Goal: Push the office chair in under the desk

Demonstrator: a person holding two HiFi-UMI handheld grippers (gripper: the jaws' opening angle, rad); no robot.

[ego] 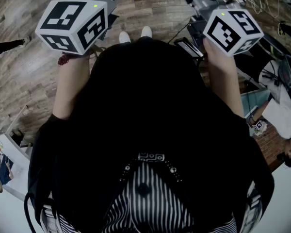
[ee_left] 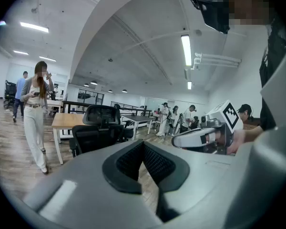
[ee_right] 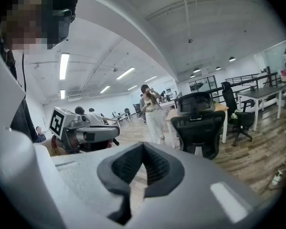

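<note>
My left tool (ee_left: 143, 144) and right tool (ee_right: 143, 147) side by side before me, office chair (ee_left: 97, 128) ahead on the floor (ee_left: 12, 142), worktop (ee_left: 66, 120) right behind it, a standing person (ee_left: 35, 113) left of the chair, more desks (ee_left: 133, 119) farther back

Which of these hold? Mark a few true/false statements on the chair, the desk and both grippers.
1. The office chair is black. True.
2. The left gripper has its fingers shut on nothing. True.
3. The right gripper grips the chair's backrest. False: its fingers are shut on nothing, and the chair stands apart, ahead of it.
4. The desk has a glass top. False: the desk behind the chair has a wooden top.
5. A person in white trousers stands beside the desk. True.
</note>
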